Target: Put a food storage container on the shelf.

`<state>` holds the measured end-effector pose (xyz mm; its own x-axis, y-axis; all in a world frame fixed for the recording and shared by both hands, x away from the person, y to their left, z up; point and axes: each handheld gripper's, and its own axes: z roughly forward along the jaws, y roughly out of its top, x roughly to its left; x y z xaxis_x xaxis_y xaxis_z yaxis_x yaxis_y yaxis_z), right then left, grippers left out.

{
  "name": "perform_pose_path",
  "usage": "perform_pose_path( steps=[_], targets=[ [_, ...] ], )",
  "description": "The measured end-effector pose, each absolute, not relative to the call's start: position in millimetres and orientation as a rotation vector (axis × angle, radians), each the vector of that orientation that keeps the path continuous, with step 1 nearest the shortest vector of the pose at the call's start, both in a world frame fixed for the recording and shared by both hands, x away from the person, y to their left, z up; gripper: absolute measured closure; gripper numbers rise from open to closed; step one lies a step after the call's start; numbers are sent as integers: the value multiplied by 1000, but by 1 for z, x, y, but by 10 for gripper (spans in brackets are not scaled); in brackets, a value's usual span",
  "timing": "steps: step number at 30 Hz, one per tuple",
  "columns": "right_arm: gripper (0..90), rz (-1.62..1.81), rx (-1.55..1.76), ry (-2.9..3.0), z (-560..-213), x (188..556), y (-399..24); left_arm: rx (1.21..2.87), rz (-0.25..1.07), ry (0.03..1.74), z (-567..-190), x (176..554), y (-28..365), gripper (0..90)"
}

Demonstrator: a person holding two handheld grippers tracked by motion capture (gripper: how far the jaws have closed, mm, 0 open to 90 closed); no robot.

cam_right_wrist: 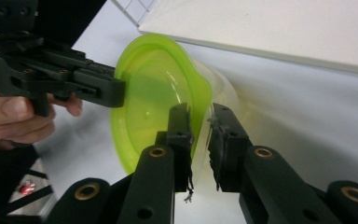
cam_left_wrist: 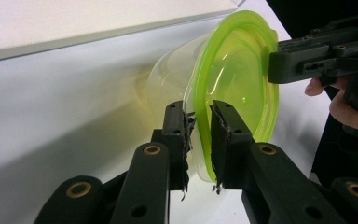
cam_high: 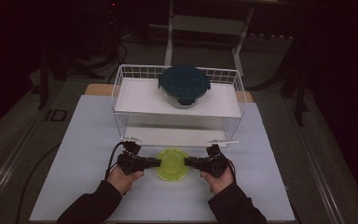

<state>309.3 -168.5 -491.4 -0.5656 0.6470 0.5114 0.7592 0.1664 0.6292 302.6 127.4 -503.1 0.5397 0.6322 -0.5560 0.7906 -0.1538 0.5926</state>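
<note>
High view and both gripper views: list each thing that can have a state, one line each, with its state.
green-lidded container: lid on, standing on the table, gripped at its rim from both sides.
left gripper: jaws shut on the lid's rim.
right gripper: jaws shut on the opposite rim.
dark-lidded glass container: lid on, upright on the rack's top shelf.
wire rack: upright, lower shelf bare.

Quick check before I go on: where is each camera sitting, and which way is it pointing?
High view: above the person's side, looking forward and down on the table, white wire rack and green-lidded container; both hands and sleeves show.
Left gripper view: rides the left gripper, looking along its jaws, which clamp the lid's rim.
Right gripper view: rides the right gripper, jaws likewise on the rim.
Shared: both gripper views show the container and the other gripper across it.
</note>
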Motion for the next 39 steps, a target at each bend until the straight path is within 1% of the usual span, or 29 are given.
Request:
perform_pose_path(
  steps=[4,6,11,19,34,39],
  targets=[
    [795,-1354,-1393,-2350,-490,305,-166,1870,-235,1174,-501,301,127,778],
    [809,-1348,-1395,-2349,-490,304,-167,1883,-222,1168,-500,300,126,798],
    [811,-1346,-1388,-2369,-488,302,-166,1881,-229,1169,-499,299,127,798],
    [812,-1366,-1368,-2371,-478,300,-168,1879,-202,1144,-486,294,126,798],
    [815,-1472,-1310,-2385,-438,286,-178,1863,-162,1059,-445,285,123,799],
    [815,-1529,-1296,-2397,-416,282,-181,1846,-149,1034,-424,285,122,800]
  ],
)
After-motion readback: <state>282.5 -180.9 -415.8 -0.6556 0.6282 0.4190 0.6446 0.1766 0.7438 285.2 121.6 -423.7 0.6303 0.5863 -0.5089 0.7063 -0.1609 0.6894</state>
